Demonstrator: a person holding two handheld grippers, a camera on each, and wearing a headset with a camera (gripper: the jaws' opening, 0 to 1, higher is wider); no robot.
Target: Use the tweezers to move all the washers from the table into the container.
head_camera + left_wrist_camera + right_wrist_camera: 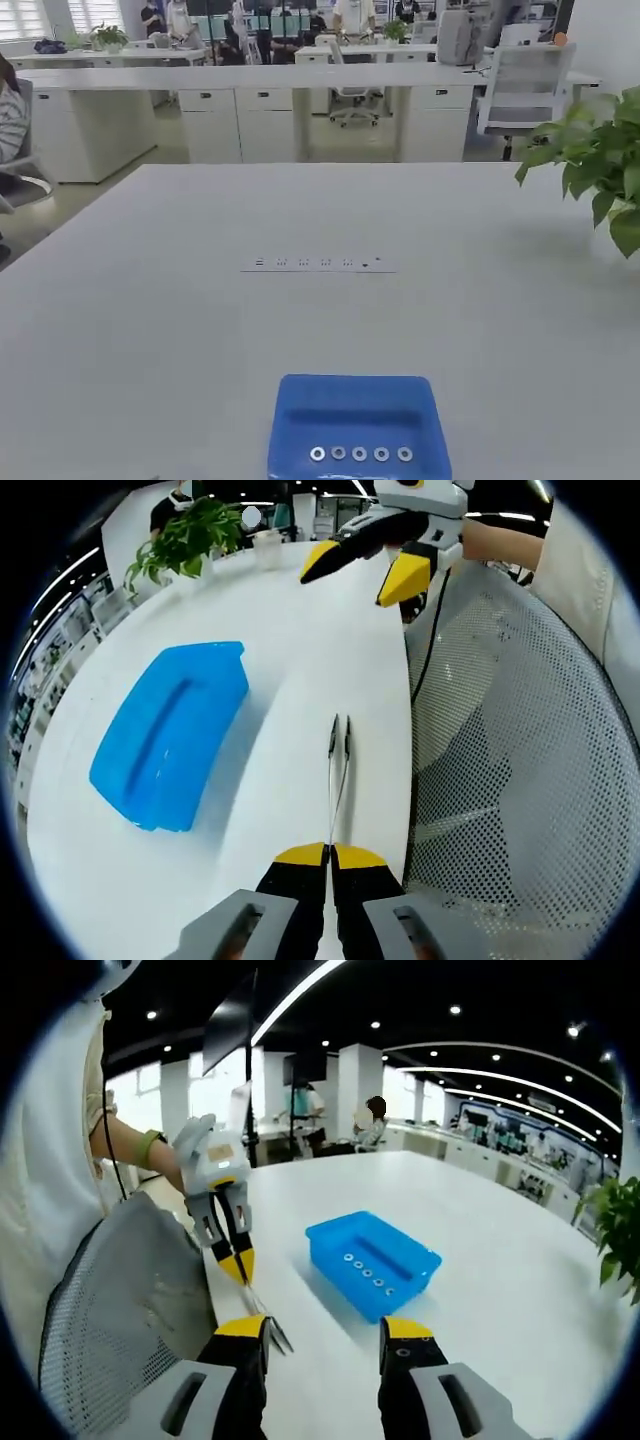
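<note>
- Left tongs (pixel 330 856): pressed together on the handle end of the tweezers (pixel 338 765). The tweezers project forward over the bench (pixel 290 630) near its edge. Their tips sit close together, with nothing visible between them.
- Right tongs (pixel 325 1328): spread apart, pinching nothing, held over the bench edge near the left tongs.
- Container (pixel 352 381): blue and open-topped, resting on the bench in front of the person, beside the tweezers and apart from them.
- Washers (pixel 360 454): five, lying flat in one row on the container floor, each just beside the next.
- Other items: a plant (pixel 600 160) at the far right of the bench, a socket strip (pixel 318 264) set in its middle, and a mesh chair back (pixel 520 780) close to the bench edge.
- Progress, as a judgement: the transfer appears complete or close to it. No loose washer can be made out on the bare bench around the container.
- Left to do, as a judgement: check the bench strip nearest the person, which the head view cuts off. If a washer lies there, lift it with the tweezers and place it in the container.
</note>
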